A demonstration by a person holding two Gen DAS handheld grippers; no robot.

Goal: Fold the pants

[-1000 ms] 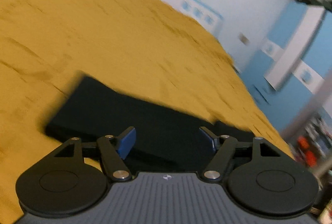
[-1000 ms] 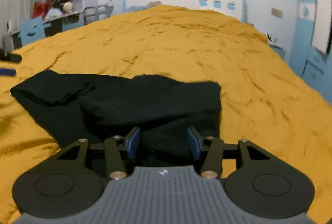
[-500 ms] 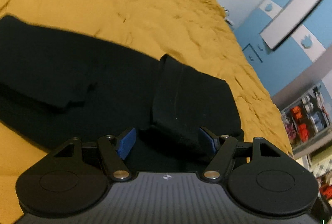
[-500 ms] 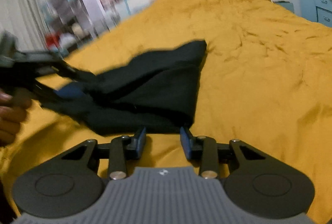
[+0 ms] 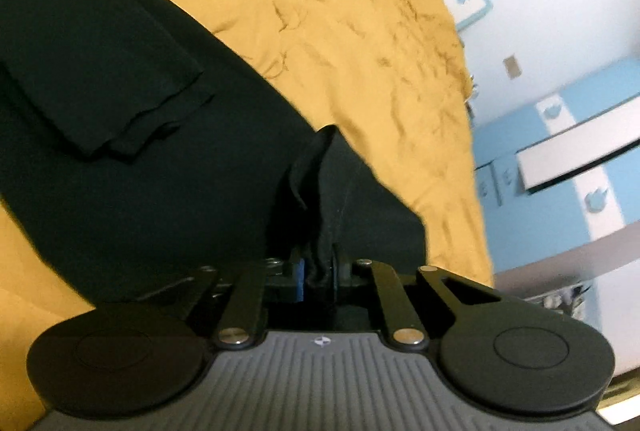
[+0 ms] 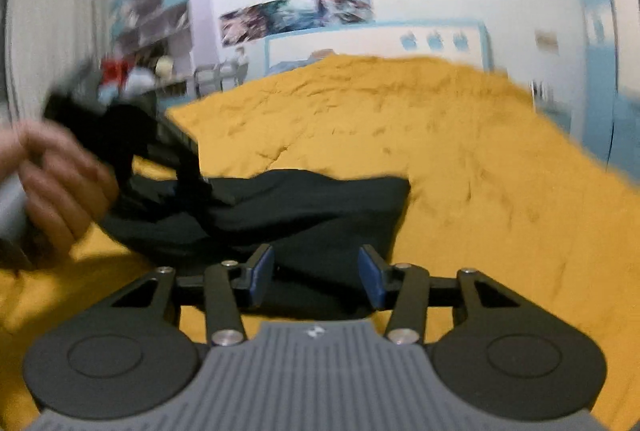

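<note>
The black pants [image 5: 132, 135] lie partly folded on the yellow bedspread [image 5: 340, 31], with a folded leg end lying on top at the upper left. My left gripper [image 5: 319, 271] is shut on a bunched edge of the pants, which rises in a ridge from its jaws. In the right wrist view the pants [image 6: 304, 207] lie just ahead of my right gripper [image 6: 316, 273], which is open with its fingers over the near edge of the cloth. My left gripper and the hand holding it [image 6: 56, 175] show blurred at the left, lifting the cloth.
The bedspread [image 6: 440, 151] spreads far ahead and to the right. A headboard [image 6: 372, 43] and posters stand against the far wall. Shelves with clutter [image 6: 148, 31] stand at the left. Blue and white cabinets [image 5: 560, 159] stand beside the bed on the right.
My left gripper has closed on the pants edge and bunched it up. My right gripper has opened wider and moved up to the near edge of the pants.
</note>
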